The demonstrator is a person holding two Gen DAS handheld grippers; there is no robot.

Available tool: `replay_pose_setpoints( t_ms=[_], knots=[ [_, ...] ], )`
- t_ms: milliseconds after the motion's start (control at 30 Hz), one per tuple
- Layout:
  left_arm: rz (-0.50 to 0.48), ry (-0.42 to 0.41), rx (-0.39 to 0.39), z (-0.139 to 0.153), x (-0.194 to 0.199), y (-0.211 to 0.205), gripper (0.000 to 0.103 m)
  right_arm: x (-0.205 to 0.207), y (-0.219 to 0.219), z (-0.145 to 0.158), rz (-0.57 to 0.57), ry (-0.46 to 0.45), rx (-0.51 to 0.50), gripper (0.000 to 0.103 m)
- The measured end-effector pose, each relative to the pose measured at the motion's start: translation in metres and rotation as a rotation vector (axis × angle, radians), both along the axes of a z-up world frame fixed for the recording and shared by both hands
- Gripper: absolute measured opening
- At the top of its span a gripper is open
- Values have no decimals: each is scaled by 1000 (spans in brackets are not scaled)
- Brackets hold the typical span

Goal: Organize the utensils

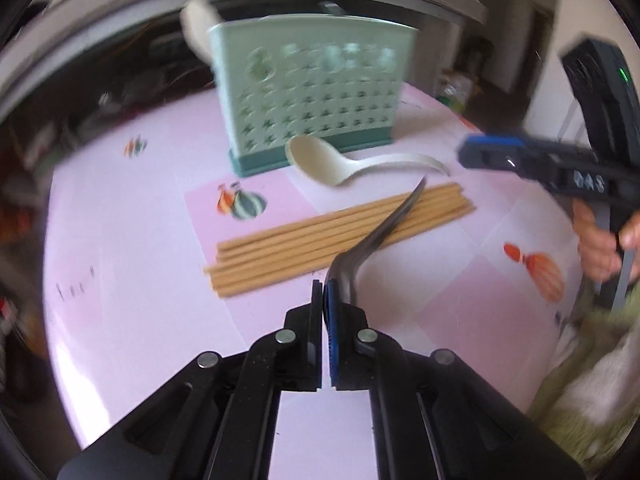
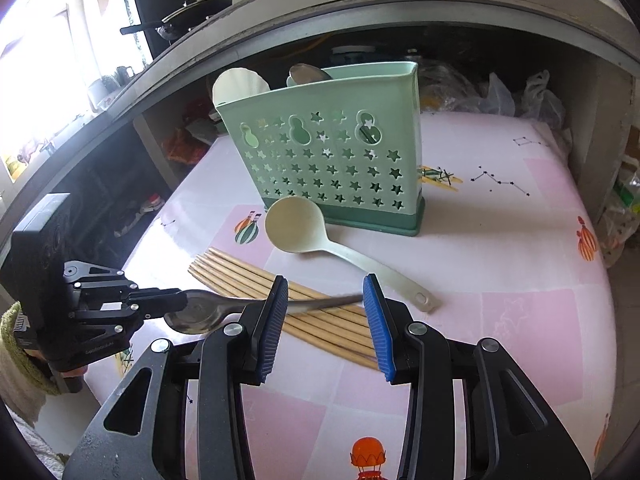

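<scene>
My left gripper (image 1: 325, 292) is shut on the bowl of a metal spoon (image 1: 380, 232), held above the table. The spoon's handle points away over a row of wooden chopsticks (image 1: 304, 248). In the right wrist view the left gripper (image 2: 180, 304) grips the same spoon (image 2: 200, 314) at the left. My right gripper (image 2: 325, 286) stands open above the chopsticks (image 2: 236, 274), nothing pressed between its blue pads. A cream ladle (image 2: 296, 224) lies in front of the green star-pierced utensil holder (image 2: 332, 152), which holds a cream spoon (image 2: 236, 84) and a metal spoon (image 2: 306, 72).
The pink patterned tablecloth (image 2: 500, 264) covers the table. A shelf edge (image 2: 360, 20) overhangs the back of the table. Plastic bags (image 2: 520, 96) sit at the back right. A person's hand (image 1: 596, 248) holds the right gripper (image 1: 480, 152) at the right edge.
</scene>
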State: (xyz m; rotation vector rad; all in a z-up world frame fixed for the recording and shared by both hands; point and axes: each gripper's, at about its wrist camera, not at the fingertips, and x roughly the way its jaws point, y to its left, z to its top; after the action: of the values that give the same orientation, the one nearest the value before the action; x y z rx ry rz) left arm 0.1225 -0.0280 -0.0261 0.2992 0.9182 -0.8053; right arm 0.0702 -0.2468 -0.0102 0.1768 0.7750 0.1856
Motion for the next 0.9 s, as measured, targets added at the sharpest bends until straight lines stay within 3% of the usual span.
replay_pose_setpoints(
  t_ms=[200, 500, 700, 900],
  knots=[
    [158, 214, -209, -19, 19, 29, 4, -3, 3, 4, 2, -6, -9, 38],
    [283, 476, -387, -41, 37, 57, 15, -5, 6, 5, 2, 1, -18, 38],
    [324, 518, -405, -34, 29, 68, 36, -4, 9, 5, 7, 2, -18, 38],
    [364, 504, -384, -26, 11, 79, 38, -3, 11, 5, 9, 3, -12, 38]
  ],
)
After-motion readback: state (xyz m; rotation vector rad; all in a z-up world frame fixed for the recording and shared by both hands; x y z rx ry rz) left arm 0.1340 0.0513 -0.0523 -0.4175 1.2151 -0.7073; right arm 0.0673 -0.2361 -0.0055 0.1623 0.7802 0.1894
